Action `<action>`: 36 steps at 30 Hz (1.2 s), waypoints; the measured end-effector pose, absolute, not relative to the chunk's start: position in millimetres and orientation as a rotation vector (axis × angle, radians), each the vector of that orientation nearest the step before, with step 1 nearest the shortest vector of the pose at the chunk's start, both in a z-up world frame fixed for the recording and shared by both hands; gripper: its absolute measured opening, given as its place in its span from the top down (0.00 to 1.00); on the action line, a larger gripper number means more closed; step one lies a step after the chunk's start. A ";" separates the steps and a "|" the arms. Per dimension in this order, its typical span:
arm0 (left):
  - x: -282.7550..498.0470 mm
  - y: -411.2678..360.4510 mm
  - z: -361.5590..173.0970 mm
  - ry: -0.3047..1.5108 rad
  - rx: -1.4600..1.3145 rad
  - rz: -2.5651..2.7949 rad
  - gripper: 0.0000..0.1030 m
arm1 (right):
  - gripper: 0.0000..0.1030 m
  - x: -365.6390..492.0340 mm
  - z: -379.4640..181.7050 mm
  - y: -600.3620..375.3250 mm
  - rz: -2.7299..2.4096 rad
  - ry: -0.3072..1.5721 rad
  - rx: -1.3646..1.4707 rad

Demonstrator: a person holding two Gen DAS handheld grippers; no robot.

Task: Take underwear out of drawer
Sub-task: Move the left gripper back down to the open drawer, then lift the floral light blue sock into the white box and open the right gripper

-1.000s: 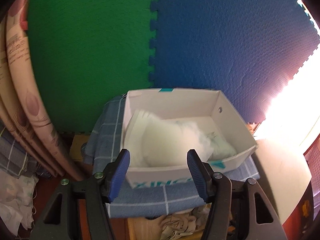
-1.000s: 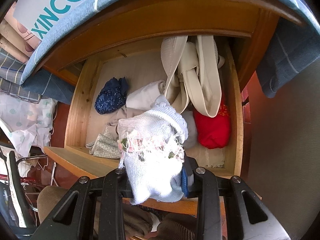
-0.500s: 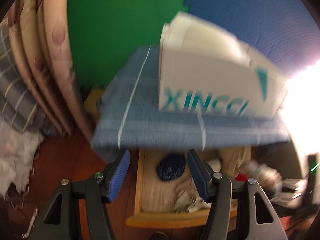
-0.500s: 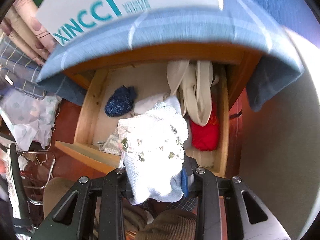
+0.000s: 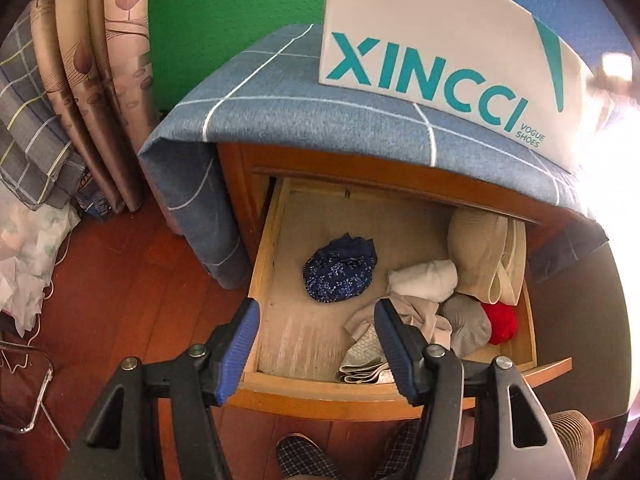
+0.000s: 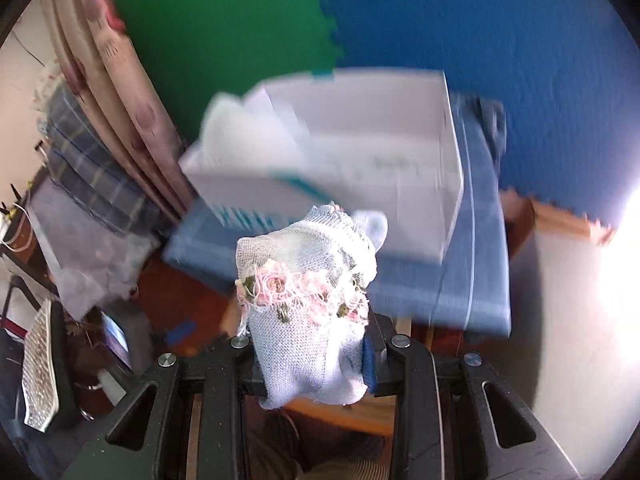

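The wooden drawer [image 5: 256, 280] stands pulled out under a blue-cloth-covered nightstand [image 5: 320, 116]. Inside lie a dark blue floral underwear [image 5: 340, 270], a white roll [image 5: 424, 280], beige straps [image 5: 492, 248], a grey piece [image 5: 466, 324] and a red piece [image 5: 500, 322]. My left gripper [image 5: 316, 312] hangs open over the drawer's front left part, with nothing between its fingers. My right gripper [image 6: 310, 356] is shut on a pale blue knit underwear with pink floral lace [image 6: 308, 300], held up in front of the white shoe box [image 6: 380, 152]; the cloth hides most of its pads.
The white XINCCI shoe box [image 5: 440, 60] sits on the nightstand's cloth. Curtains [image 5: 100, 80] and checked fabric [image 5: 28, 136] stand at the left over a red-brown wood floor [image 5: 120, 300]. Green and blue foam mats [image 6: 480, 40] cover the wall. A person's slippered foot [image 5: 304, 456] is below the drawer.
My left gripper came down from above the shoe box to over the open drawer. My right gripper rose out of the drawer with the pale blue underwear, up to the box's height.
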State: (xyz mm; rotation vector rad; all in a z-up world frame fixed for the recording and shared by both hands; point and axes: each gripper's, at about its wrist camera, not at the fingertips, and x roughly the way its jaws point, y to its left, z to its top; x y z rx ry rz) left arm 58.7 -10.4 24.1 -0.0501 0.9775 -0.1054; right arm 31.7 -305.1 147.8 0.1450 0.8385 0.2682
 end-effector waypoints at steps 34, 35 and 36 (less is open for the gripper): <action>56.7 19.6 -0.2 0.983 -0.199 -0.048 0.41 | 0.51 204.7 117.1 -292.3 0.093 0.967 0.067; 56.8 19.8 -0.4 0.985 -0.201 -0.048 0.41 | 0.48 202.3 120.3 -291.5 0.095 0.960 0.068; 56.8 19.8 -0.4 0.985 -0.203 -0.047 0.41 | 0.45 199.2 124.2 -291.1 0.095 0.951 0.070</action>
